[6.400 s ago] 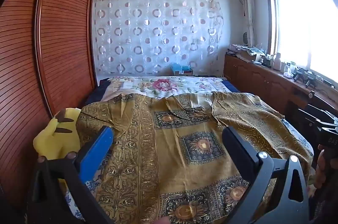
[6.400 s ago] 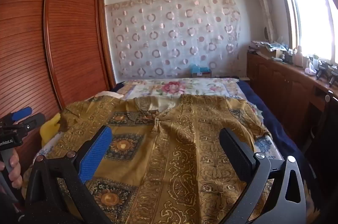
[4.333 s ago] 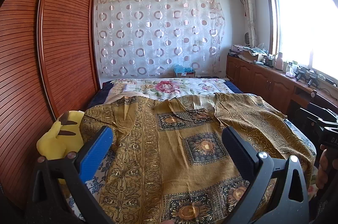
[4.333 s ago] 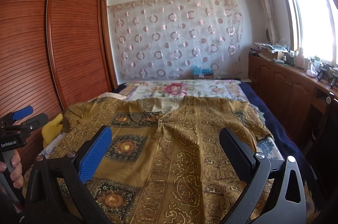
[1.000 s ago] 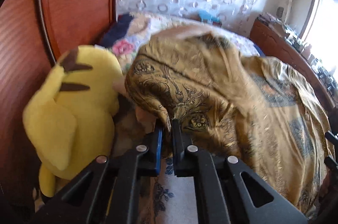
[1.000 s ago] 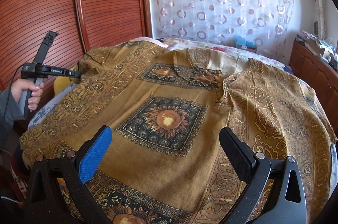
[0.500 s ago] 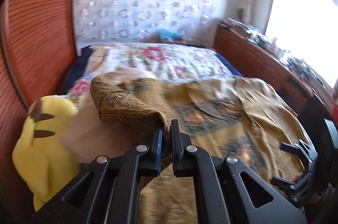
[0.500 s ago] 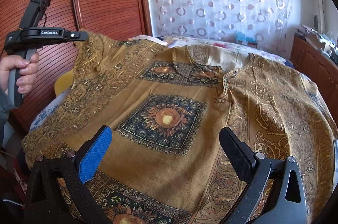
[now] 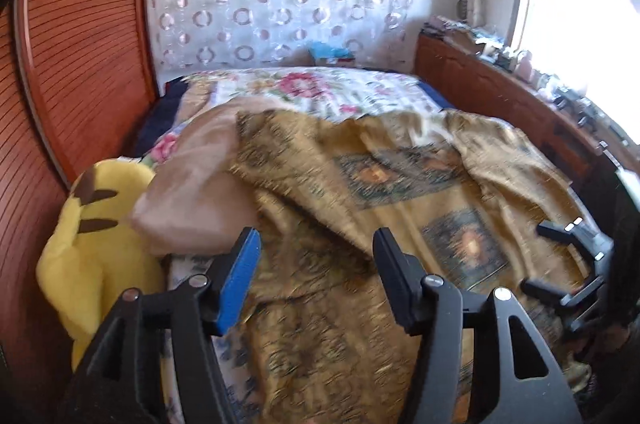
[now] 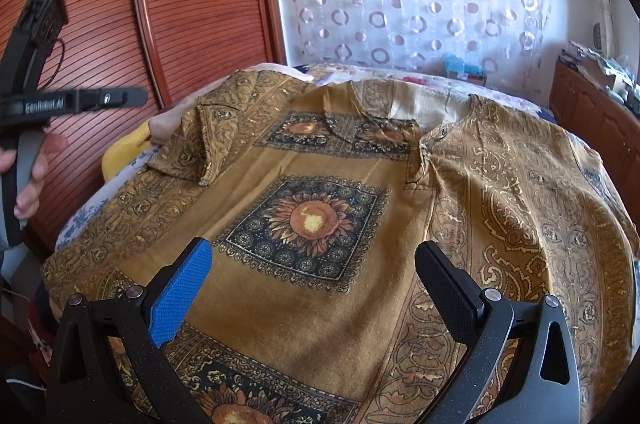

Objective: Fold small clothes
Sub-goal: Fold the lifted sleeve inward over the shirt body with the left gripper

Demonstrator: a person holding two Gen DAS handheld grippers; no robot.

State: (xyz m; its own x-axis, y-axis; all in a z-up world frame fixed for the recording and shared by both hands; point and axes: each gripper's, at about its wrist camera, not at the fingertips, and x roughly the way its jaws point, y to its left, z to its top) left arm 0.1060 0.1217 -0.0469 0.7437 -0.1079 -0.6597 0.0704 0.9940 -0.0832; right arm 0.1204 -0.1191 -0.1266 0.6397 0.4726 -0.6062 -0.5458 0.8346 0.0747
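Observation:
A golden-brown patterned shirt [image 10: 320, 216] with sunflower squares lies spread across the bed; it also shows in the left wrist view [image 9: 400, 192]. Its left sleeve [image 10: 200, 144] is folded inward onto the body. My left gripper [image 9: 316, 256] is open and empty above the shirt's left side; it also shows in the right wrist view [image 10: 120, 98] at the far left, held in a hand. My right gripper [image 10: 312, 276] is open and empty above the shirt's lower front; it also shows in the left wrist view [image 9: 568, 264] at the right.
A yellow plush toy [image 9: 96, 244] sits at the bed's left edge by the red-brown wardrobe [image 9: 60, 64]. A tan pillow [image 9: 192, 192] lies beside it. A floral sheet [image 9: 312, 88] covers the far bed. A wooden cabinet [image 9: 500, 96] runs along the right.
My left gripper has opened and let go of the sleeve, which now lies folded on the shirt's body. The right gripper has stayed open over the shirt's lower front.

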